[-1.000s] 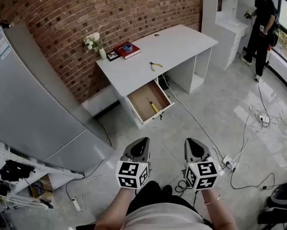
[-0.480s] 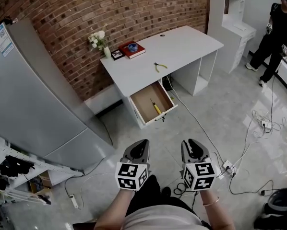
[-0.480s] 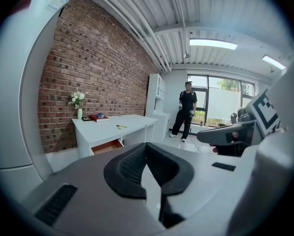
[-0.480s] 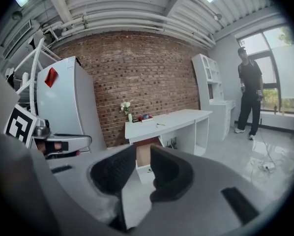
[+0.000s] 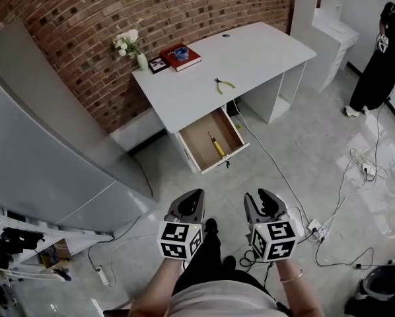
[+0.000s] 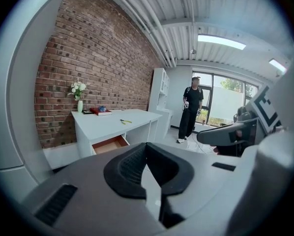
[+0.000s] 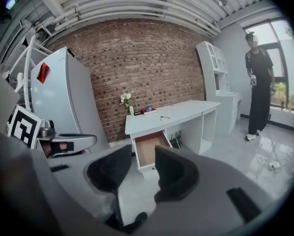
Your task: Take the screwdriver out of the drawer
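A yellow-handled screwdriver (image 5: 216,145) lies in the open wooden drawer (image 5: 201,144) under the white desk (image 5: 250,55). Both grippers hang low in the head view, well short of the drawer and over the floor. My left gripper (image 5: 193,197) is shut with nothing in it; its pads (image 6: 137,163) meet in the left gripper view. My right gripper (image 5: 266,200) is open. Its jaws have just been opening and nothing is between them. The drawer (image 7: 148,149) shows past the gap in the right gripper view, and the drawer (image 6: 109,144) also appears far off in the left gripper view.
Yellow pliers (image 5: 224,83), a red book (image 5: 183,55) and a vase of white flowers (image 5: 129,45) are on the desk. A grey fridge (image 5: 45,144) stands left. Cables and a power strip (image 5: 314,226) lie on the floor at the right. A person (image 5: 390,45) stands far right.
The right gripper's jaws have spread apart from a closed tip. Both grippers have shifted slightly forward. The desk and drawer sit a little nearer and further right in the head view.
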A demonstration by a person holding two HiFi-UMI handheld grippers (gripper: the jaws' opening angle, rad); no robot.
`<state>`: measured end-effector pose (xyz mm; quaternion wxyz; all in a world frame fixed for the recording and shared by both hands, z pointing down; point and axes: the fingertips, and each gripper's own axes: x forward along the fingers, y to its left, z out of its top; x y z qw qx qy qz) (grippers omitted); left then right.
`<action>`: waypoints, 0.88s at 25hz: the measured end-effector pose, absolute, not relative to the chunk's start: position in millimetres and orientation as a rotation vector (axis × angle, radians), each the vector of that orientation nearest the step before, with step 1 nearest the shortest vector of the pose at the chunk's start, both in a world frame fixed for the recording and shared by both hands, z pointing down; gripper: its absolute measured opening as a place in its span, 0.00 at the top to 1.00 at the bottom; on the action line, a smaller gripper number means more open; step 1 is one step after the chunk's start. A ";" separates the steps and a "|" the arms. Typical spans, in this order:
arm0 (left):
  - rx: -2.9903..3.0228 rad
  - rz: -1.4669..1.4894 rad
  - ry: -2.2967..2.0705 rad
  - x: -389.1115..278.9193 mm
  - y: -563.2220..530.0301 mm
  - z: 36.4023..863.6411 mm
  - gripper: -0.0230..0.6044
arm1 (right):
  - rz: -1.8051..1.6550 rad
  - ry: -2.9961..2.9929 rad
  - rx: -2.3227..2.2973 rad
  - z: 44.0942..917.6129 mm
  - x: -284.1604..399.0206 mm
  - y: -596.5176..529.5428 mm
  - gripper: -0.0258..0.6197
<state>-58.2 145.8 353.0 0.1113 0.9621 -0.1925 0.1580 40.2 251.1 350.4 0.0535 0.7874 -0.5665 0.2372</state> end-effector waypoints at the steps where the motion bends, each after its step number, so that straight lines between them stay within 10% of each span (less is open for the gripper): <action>1: 2.821 0.467 -0.564 -53.2 135.4 354.6 0.98 | 0.733 -1.722 2.389 352.1 44.0 241.4 0.75; 22: 2.751 0.488 -0.513 15.1 -30.2 378.9 0.97 | 0.912 -1.674 2.337 381.7 102.9 71.2 0.75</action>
